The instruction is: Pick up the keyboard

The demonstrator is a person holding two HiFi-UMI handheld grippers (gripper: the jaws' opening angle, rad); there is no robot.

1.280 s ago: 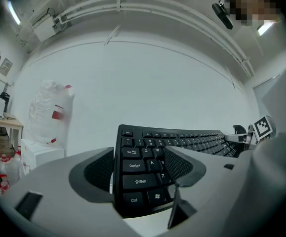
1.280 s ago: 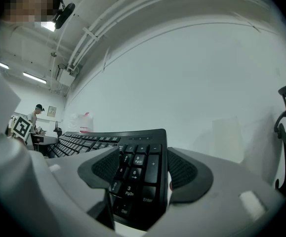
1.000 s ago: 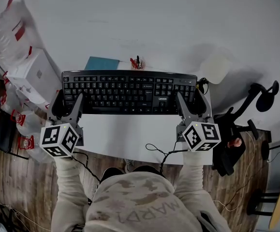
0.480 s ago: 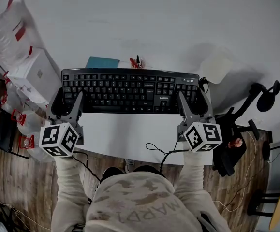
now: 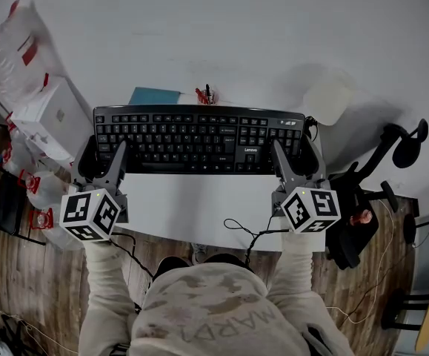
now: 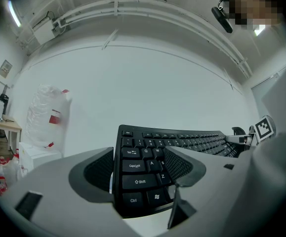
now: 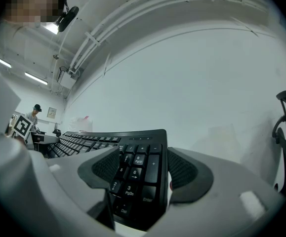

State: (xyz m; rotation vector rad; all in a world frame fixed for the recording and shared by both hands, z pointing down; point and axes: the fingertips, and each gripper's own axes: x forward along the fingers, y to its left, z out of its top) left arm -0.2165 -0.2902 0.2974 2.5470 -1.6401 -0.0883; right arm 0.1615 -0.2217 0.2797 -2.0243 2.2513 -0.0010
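Head view first: we see the whole black keyboard stretched across the white table near its front edge. A flat blue pad and a small red item sit just behind it. Whether the keyboard rests on the table or is raised, we cannot tell.

The gripper views give us the key legends. Caps Lock, Shift and Ctrl lie between the jaws of the left gripper. The number pad and Enter lie between those of the right gripper. Both grippers are clamped on the keyboard's ends, jaws moderately spread.

Left of the table there is a clear plastic bag, its contents too blurred to name, and a white box.
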